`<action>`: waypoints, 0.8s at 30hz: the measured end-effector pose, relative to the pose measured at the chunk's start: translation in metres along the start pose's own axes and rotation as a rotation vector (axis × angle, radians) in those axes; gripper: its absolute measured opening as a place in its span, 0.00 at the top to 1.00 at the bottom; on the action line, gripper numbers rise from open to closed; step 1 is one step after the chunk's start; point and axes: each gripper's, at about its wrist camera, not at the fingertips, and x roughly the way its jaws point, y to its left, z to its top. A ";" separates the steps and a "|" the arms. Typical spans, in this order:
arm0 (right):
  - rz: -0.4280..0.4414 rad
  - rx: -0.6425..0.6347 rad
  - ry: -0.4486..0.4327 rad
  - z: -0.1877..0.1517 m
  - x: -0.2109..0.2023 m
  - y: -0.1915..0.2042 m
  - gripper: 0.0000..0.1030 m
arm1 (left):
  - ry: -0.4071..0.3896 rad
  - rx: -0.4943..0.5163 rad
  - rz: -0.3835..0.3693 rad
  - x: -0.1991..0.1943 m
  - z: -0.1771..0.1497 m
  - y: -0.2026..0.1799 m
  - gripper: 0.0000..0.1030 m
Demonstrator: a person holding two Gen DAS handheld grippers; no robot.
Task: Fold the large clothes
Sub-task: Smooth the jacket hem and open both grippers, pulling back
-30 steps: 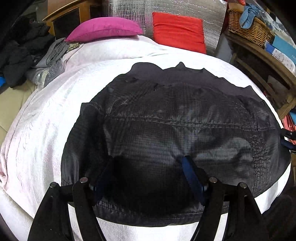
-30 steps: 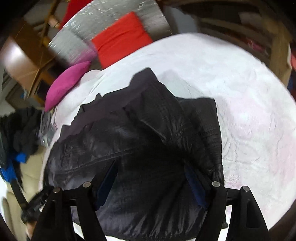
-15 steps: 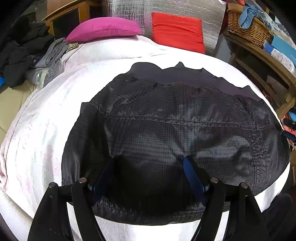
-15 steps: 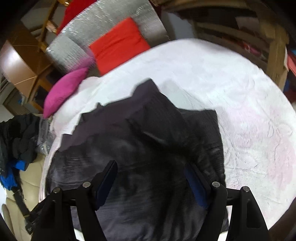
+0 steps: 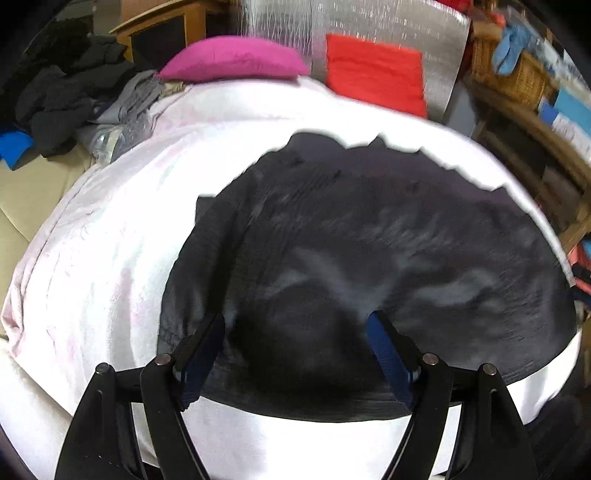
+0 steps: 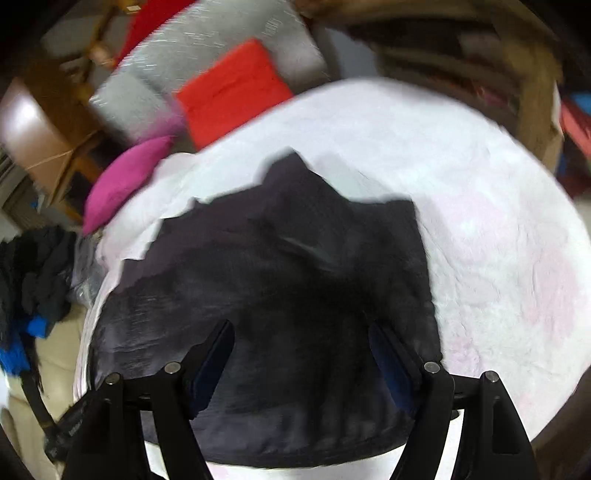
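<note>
Black ripstop cloth fills the middle of both views: a jacket [image 5: 369, 258] spread flat on a white bedsheet [image 5: 103, 258], its far edge jagged against the sheet. In the left wrist view the left gripper [image 5: 295, 332] sits at the bottom centre with its blue-padded fingers [image 5: 384, 343] standing wide apart over the jacket's near part; nothing is pinched between them. In the right wrist view the right gripper [image 6: 301, 343] also stands with its jaws wide, over the jacket's [image 6: 295, 277] near edge, and the cloth lies under the gap rather than clamped in it. Both views are smeared, so whether any fingertip brushes the fabric is hard to say.

At the top of the left view a magenta pillow [image 5: 232, 59] and a red cushion [image 5: 373, 77] lie at the far end of the sheet, the cushion against a silver foil panel [image 5: 388, 22]. A heap of dark clothes [image 5: 62, 96] sits at the upper left, and a wicker basket [image 5: 517, 77] at the upper right.
</note>
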 end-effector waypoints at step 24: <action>-0.175 -0.265 -0.026 -0.075 -0.010 0.086 0.22 | -0.045 0.121 -0.004 -0.012 -0.019 -0.073 0.12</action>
